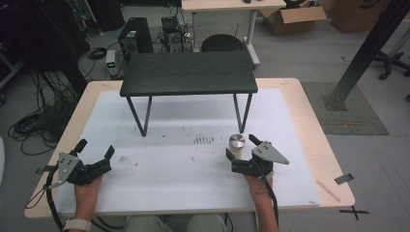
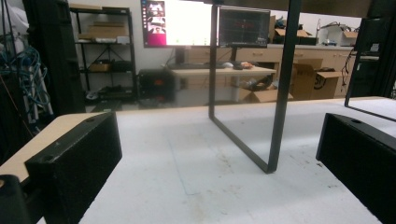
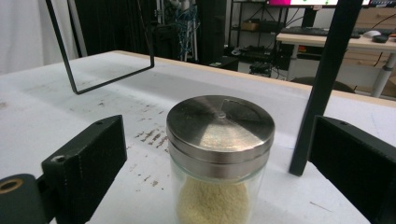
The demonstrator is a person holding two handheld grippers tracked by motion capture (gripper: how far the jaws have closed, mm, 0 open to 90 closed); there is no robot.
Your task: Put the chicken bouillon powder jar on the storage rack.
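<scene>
Both jaws of right tool [image 3: 219, 163] wide apart around untouched jar [image 3: 219, 154].

No text, label, brand or number can be read anywhere in these pictures. The lit monitors [image 2: 205, 23] far behind the desk in the left gripper view carry only blurred patches of colour, and a cardboard box [image 2: 315, 79] at the far right bears a dark mark too indistinct to make out. The jar's metal lid [image 3: 220, 126] is plain.
</scene>
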